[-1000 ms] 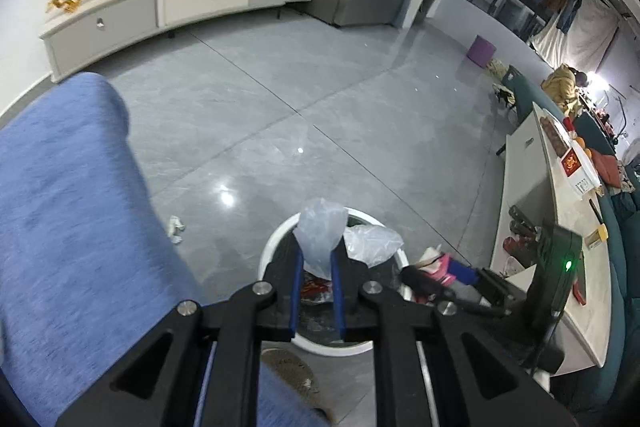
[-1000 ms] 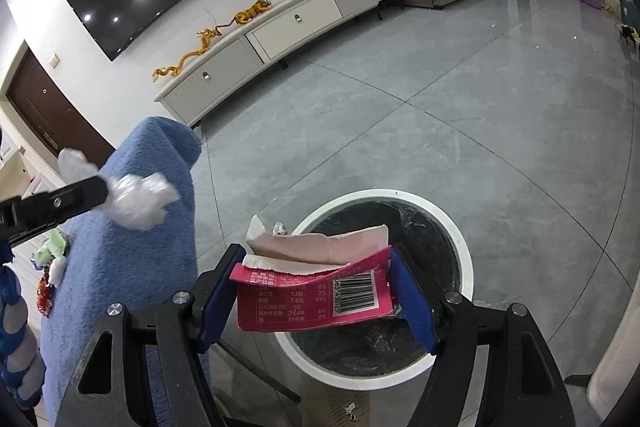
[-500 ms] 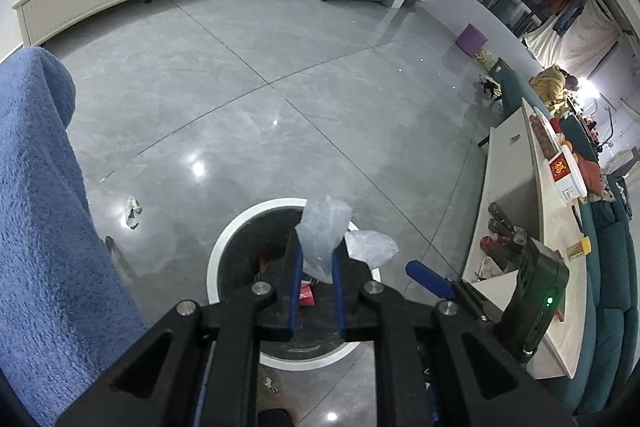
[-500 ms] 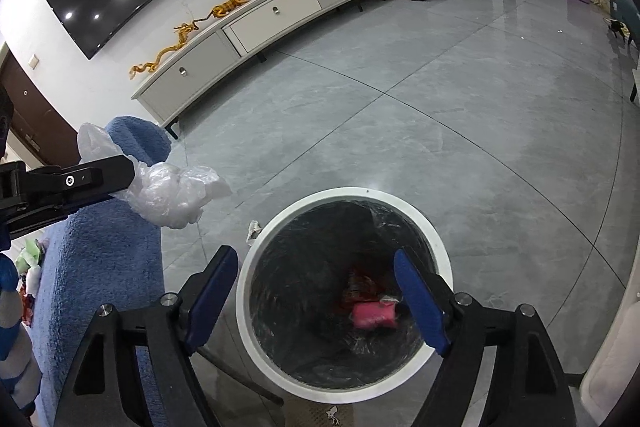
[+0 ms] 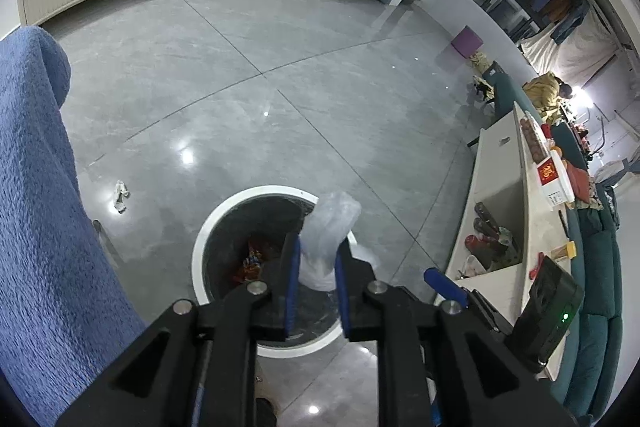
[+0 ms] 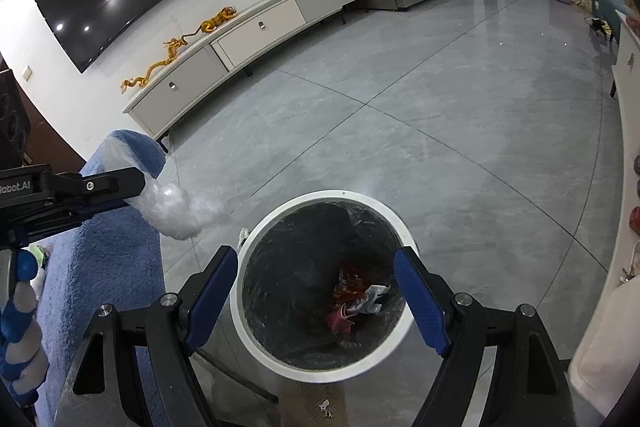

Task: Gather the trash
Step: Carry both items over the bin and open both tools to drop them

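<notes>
1. Crumpled clear plastic bag (image 5: 330, 239) sits pinched between the blue-padded jaws of the left gripper (image 5: 316, 263), above the right part of the bin's rim.
2. Round white-rimmed trash bin with a black liner (image 6: 256, 227) stands on the grey tiled floor (image 6: 460, 147), holding red and white wrappers (image 6: 354, 297) at its bottom.
3. Right gripper (image 6: 316, 301) hangs over the bin, jaws spread wide with nothing between them.
4. Small white paper scrap (image 5: 120, 195) lies on the floor, left of the bin and near the blue fleece blanket (image 5: 40, 227).
</notes>
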Motion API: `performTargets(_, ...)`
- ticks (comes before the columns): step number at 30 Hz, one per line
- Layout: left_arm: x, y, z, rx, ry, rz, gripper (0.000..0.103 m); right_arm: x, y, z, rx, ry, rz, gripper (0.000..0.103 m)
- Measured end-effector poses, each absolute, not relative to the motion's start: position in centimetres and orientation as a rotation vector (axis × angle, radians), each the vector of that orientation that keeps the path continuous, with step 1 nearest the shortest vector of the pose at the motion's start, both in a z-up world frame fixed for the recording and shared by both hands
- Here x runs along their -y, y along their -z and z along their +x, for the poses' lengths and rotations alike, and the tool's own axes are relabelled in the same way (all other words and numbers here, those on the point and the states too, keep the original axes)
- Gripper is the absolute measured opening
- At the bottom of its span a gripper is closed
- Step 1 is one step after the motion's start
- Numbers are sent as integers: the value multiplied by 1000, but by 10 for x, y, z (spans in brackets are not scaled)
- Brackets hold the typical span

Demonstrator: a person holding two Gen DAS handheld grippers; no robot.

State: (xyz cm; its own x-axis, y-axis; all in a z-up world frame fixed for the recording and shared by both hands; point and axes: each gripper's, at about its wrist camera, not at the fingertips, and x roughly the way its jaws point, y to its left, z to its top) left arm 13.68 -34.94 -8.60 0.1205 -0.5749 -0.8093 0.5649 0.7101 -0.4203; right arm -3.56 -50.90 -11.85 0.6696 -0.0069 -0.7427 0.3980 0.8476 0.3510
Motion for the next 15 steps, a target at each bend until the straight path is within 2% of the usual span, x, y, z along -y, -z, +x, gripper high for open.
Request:
performTargets(1,348,85,135,-1187,835,-19,31,509,117,-37,-810,243,519,79)
performTargets(3,346,82,133,-1174,834,-40,51,507,113,-44,-803,249,509,79)
performTargets(15,318,43,107,-1019,809,-3,51,490,81,-58,-767,256,437,79)
